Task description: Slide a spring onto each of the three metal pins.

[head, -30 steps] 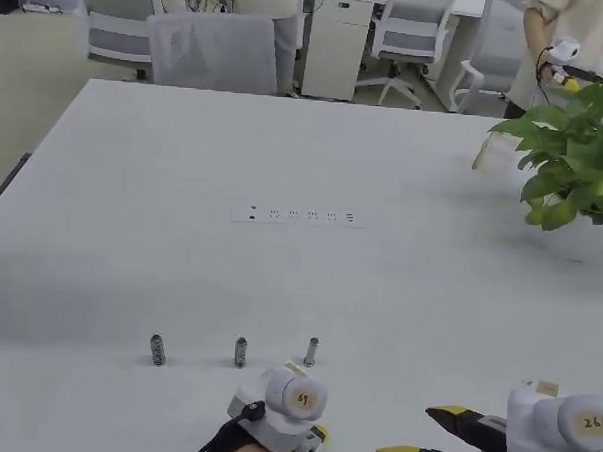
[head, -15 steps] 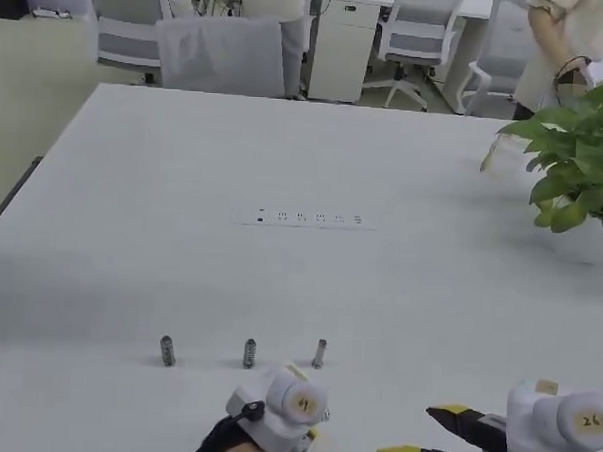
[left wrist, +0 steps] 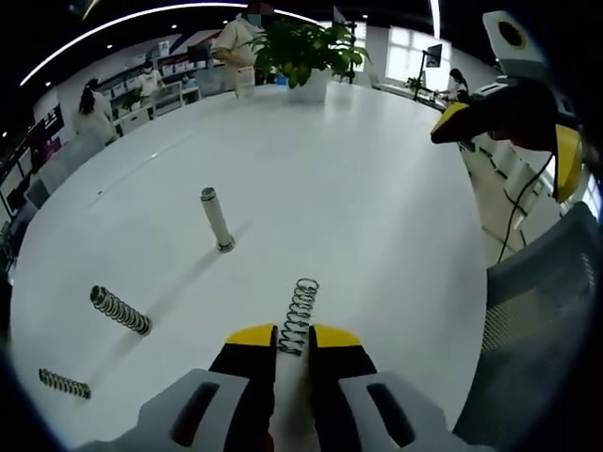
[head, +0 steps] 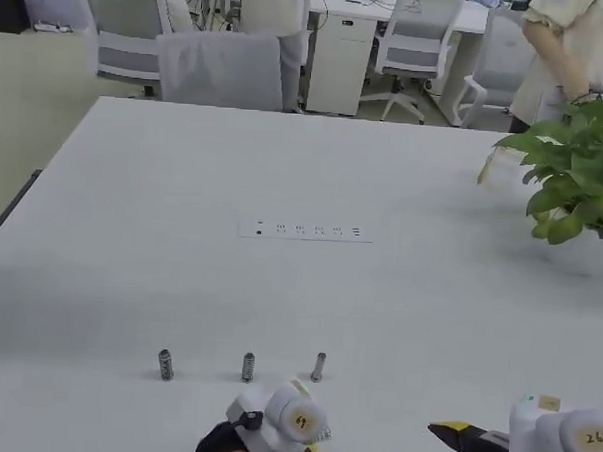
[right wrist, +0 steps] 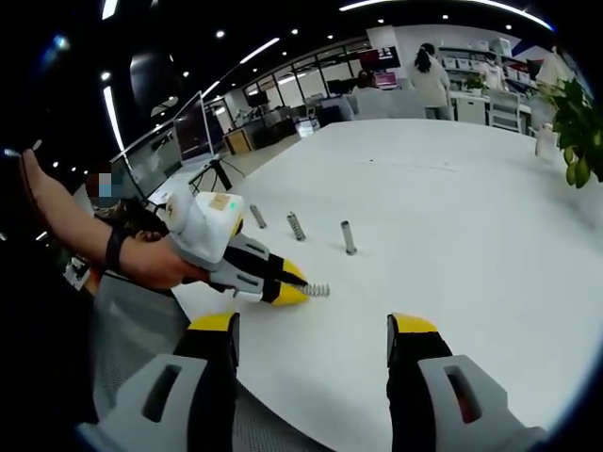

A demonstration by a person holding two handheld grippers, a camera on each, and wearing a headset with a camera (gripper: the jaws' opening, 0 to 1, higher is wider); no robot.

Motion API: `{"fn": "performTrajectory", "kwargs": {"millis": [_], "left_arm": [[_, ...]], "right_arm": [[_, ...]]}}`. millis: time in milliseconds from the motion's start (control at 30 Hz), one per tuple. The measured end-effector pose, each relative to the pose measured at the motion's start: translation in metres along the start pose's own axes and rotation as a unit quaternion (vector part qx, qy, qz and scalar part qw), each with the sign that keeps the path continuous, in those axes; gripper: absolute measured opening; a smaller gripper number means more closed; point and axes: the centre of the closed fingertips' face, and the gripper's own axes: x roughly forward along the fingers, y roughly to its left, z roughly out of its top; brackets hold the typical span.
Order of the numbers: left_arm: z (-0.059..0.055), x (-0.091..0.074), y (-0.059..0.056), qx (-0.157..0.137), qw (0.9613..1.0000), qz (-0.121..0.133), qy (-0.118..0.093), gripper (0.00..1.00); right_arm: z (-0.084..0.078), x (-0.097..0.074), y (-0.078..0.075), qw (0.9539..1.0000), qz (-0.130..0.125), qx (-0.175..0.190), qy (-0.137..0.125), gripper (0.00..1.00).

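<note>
The left gripper [left wrist: 293, 337] has its yellow-tipped jaws pinched together on the near end of a spring [left wrist: 300, 315], which pokes forward from between the tips. The person's left hand [right wrist: 165, 266] wraps the gripper's white body, the forearm bare with a dark band at the wrist. The right gripper [right wrist: 316, 325] is held level beside it, jaws spread wide apart, angled toward the left gripper's tips.
</note>
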Motion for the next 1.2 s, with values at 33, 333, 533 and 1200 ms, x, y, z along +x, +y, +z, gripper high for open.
{"fn": "performTrajectory", "kwargs": {"millis": [33, 333, 533, 1200], "left_arm": [[0.0, 0.0, 0.001, 0.004, 1.0, 0.0, 0.001, 0.03], [-0.009, -0.008, 0.004, 0.003, 0.9999, -0.009, 0.009, 0.02], [-0.016, -0.019, 0.008, -0.007, 0.9999, -0.009, 0.003, 0.02], [-0.039, -0.055, 0.029, -0.027, 0.9994, -0.009, -0.017, 0.02]], "right_arm": [[0.0, 0.0, 0.0, 1.0, 0.0, 0.0, 0.0, 0.62], [-0.004, 0.006, 0.006, 1.0, 0.007, -0.002, 0.005, 0.61], [-0.007, 0.011, 0.012, 0.9998, 0.017, -0.003, 0.009, 0.61], [-0.008, 0.023, 0.025, 0.9989, 0.04, -0.011, 0.019, 0.6]]}}
